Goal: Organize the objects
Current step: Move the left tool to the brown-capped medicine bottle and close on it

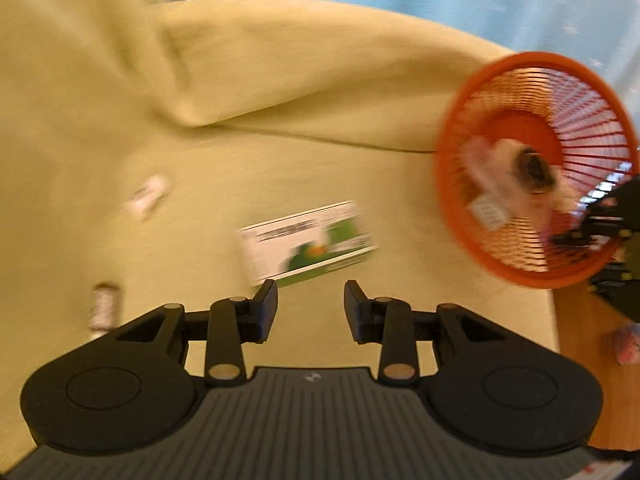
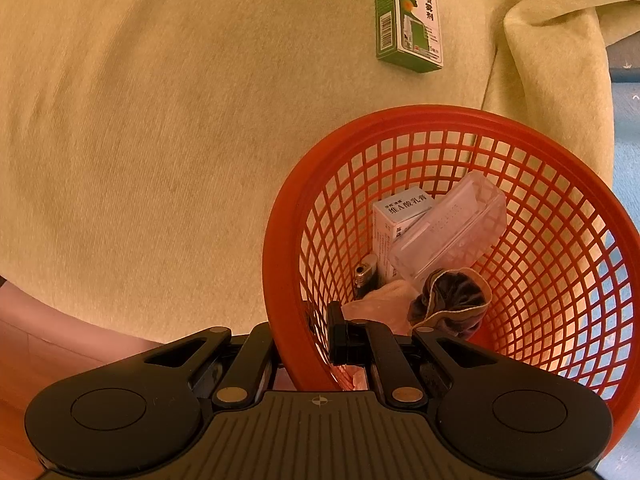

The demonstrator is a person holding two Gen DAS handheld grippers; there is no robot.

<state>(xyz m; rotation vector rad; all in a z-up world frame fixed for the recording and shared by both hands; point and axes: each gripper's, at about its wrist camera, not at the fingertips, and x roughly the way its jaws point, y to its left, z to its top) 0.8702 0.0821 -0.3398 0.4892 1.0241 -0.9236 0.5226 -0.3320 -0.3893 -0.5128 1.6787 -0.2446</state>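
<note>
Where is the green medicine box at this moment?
The green medicine box lies flat on the yellow-green cloth, just ahead of the open left gripper and left of the orange basket, outside it.

The cloth (image 2: 160, 140) filling the left of the right wrist view is matt, finely ribbed yellow-green fabric; the basket (image 2: 400, 120) at lower right is glossy orange plastic mesh; inside it lie a clear plastic case (image 2: 452, 228), a paper carton (image 2: 400, 210) and a shiny metal-topped lighter (image 2: 366, 274); the green box (image 2: 408, 16) at top is smooth printed card.
</note>
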